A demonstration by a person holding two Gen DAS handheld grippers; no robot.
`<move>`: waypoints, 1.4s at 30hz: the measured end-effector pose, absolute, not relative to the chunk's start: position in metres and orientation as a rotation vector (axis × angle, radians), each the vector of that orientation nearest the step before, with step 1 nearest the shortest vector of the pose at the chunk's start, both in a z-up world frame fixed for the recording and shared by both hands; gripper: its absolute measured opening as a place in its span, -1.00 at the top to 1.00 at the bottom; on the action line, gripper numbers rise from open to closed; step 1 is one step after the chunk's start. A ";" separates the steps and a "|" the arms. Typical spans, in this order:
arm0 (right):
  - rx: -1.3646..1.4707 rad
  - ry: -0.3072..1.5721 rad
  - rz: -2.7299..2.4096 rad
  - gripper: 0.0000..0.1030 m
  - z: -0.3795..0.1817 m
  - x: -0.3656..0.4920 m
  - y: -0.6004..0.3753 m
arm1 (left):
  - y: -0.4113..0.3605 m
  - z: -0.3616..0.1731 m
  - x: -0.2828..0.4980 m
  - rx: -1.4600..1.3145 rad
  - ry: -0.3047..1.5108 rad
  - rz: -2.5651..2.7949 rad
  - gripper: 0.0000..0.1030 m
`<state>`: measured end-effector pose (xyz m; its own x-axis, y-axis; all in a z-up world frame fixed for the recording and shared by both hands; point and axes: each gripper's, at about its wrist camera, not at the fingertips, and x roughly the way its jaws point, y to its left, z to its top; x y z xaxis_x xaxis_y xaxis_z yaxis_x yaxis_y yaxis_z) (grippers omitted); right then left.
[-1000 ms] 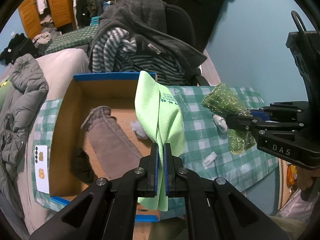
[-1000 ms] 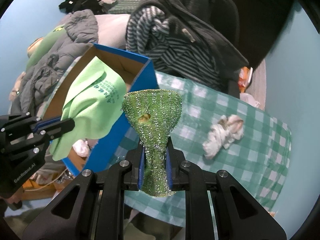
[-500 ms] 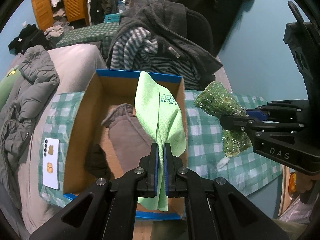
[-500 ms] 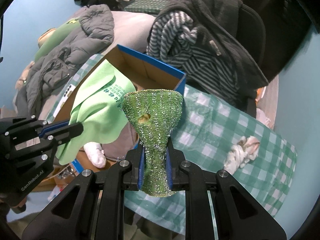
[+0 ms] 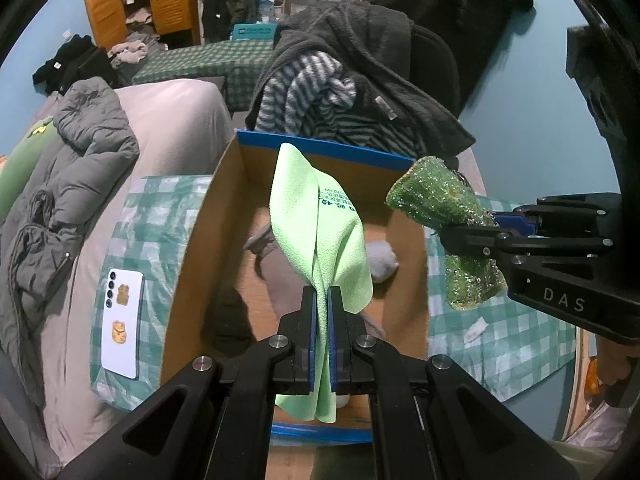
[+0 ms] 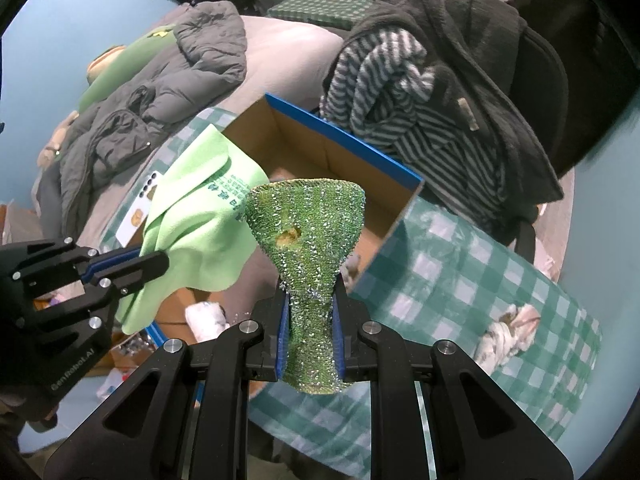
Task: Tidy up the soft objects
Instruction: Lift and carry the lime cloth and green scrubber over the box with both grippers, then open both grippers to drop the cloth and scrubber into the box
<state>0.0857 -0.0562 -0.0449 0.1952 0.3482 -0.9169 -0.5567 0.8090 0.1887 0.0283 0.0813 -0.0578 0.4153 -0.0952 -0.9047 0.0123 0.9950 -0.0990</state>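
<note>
Cloth (image 5: 320,236) and sponge (image 6: 308,236) above box (image 5: 192,248)

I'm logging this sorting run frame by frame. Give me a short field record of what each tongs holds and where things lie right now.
left tongs: shut on light green cloth, held above the box
right tongs: shut on glittery green scrubber, pinched at its middle
cardboard box: open, blue rim, on the checked tablecloth
inside box: grey garment, dark item, white wad
crumpled white rag: on the tablecloth, outside the box
phone: flat, beside the box
</note>
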 end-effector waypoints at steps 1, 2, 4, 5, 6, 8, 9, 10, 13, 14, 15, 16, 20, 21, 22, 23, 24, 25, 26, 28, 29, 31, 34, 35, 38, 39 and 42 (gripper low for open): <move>-0.205 1.219 0.642 0.70 -0.045 0.086 -0.054 | 0.083 -0.059 0.028 -0.081 1.141 -0.066 0.92; -0.210 1.218 0.645 0.70 -0.045 0.086 -0.049 | 0.086 -0.060 0.030 -0.080 1.143 -0.062 0.92; -0.212 1.221 0.651 0.70 -0.047 0.087 -0.043 | 0.089 -0.063 0.031 -0.078 1.147 -0.059 0.92; -0.212 1.225 0.654 0.70 -0.048 0.088 -0.040 | 0.092 -0.065 0.032 -0.080 1.150 -0.057 0.92; -0.213 1.227 0.656 0.70 -0.049 0.089 -0.036 | 0.093 -0.066 0.032 -0.079 1.151 -0.055 0.92; -0.215 1.235 0.659 0.70 -0.052 0.090 -0.030 | 0.096 -0.069 0.033 -0.078 1.156 -0.050 0.92; -0.214 1.240 0.660 0.70 -0.053 0.091 -0.028 | 0.098 -0.071 0.034 -0.078 1.157 -0.047 0.92; -0.213 1.244 0.661 0.70 -0.054 0.091 -0.027 | 0.100 -0.073 0.034 -0.077 1.159 -0.045 0.92; -0.216 1.259 0.665 0.70 -0.060 0.092 -0.020 | 0.106 -0.079 0.037 -0.078 1.168 -0.038 0.91; -0.215 1.264 0.665 0.70 -0.062 0.092 -0.018 | 0.107 -0.081 0.037 -0.080 1.172 -0.038 0.91; -0.213 1.271 0.665 0.70 -0.064 0.093 -0.016 | 0.108 -0.083 0.037 -0.083 1.177 -0.036 0.92; -0.211 1.278 0.664 0.70 -0.066 0.094 -0.015 | 0.109 -0.086 0.038 -0.085 1.183 -0.032 0.92; -0.211 1.302 0.658 0.69 -0.075 0.096 -0.009 | 0.114 -0.093 0.039 -0.095 1.197 -0.024 0.92; -0.208 1.309 0.658 0.69 -0.077 0.097 -0.008 | 0.114 -0.095 0.039 -0.098 1.200 -0.024 0.91; -0.206 1.313 0.656 0.69 -0.079 0.097 -0.007 | 0.115 -0.096 0.039 -0.100 1.205 -0.023 0.91; -0.205 1.318 0.657 0.69 -0.081 0.097 -0.006 | 0.116 -0.098 0.039 -0.101 1.211 -0.019 0.91; -0.204 1.321 0.658 0.69 -0.082 0.098 -0.006 | 0.116 -0.099 0.039 -0.103 1.214 -0.017 0.91; -0.202 1.326 0.657 0.69 -0.083 0.098 -0.005 | 0.116 -0.100 0.039 -0.104 1.217 -0.016 0.91; -0.200 1.328 0.656 0.69 -0.084 0.098 -0.005 | 0.117 -0.102 0.040 -0.106 1.225 -0.014 0.90; -0.189 1.334 0.659 0.61 -0.085 0.099 -0.005 | 0.117 -0.105 0.039 -0.107 1.241 -0.007 0.85; -0.187 1.335 0.656 0.58 -0.085 0.100 -0.005 | 0.117 -0.106 0.040 -0.107 1.246 -0.006 0.82; -0.179 1.334 0.651 0.54 -0.085 0.102 -0.006 | 0.117 -0.106 0.039 -0.100 1.250 -0.006 0.74; -0.176 1.329 0.644 0.38 -0.083 0.102 -0.008 | 0.116 -0.104 0.036 -0.090 1.249 -0.011 0.73; -0.175 1.327 0.644 0.37 -0.082 0.102 -0.009 | 0.115 -0.102 0.035 -0.086 1.250 -0.012 0.72; -0.175 1.325 0.640 0.21 -0.080 0.102 -0.011 | 0.113 -0.096 0.033 -0.082 1.243 -0.014 0.66; -0.175 1.322 0.639 0.17 -0.080 0.102 -0.013 | 0.113 -0.095 0.033 -0.082 1.240 -0.015 0.61; -0.183 1.317 0.636 0.08 -0.078 0.100 -0.015 | 0.111 -0.088 0.031 -0.085 1.224 -0.014 0.49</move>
